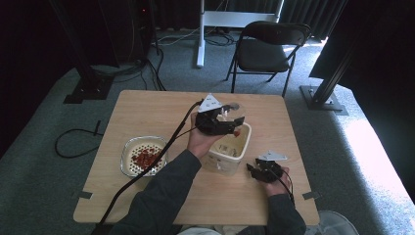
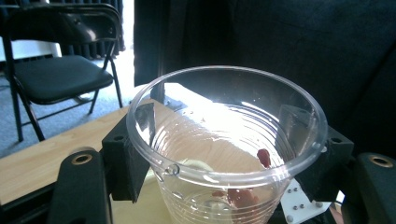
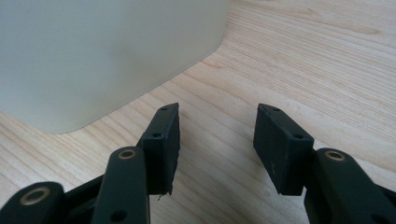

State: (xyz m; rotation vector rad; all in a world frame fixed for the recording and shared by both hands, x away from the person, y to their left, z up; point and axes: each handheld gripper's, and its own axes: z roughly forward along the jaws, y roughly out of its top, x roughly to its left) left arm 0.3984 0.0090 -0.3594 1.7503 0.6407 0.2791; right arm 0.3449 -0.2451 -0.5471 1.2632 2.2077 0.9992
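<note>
Left gripper view shows you the clear plastic cup [image 2: 224, 144] clamped between your two black jaws, one pad pressed on each side of the cup just under its rim. A few small red pieces [image 2: 264, 157] sit inside the cup, one on the inner wall and more near the bottom. Under the cup you can see something pale, and past it the wooden table [image 2: 42, 158] and a black folding chair [image 2: 56, 70].

From the high view, your left gripper [image 1: 230, 122] holds this cup over the far part of the white square tub [image 1: 243, 147], which stands near the middle of the table. The cup looks tilted toward the tub, but how much I cannot tell.

Your right gripper [image 1: 250, 170] rests low at the near right side of the tub, just beside it. In the right gripper view its jaws stand apart with nothing between them, only bare wood, and the tub wall [image 3: 102, 56] is close ahead on the left.

On the left side of the table, well apart from the tub, stands a clear bowl [image 1: 128, 149] with a white perforated insert and a heap of red pieces [image 1: 146, 157] in it.
</note>
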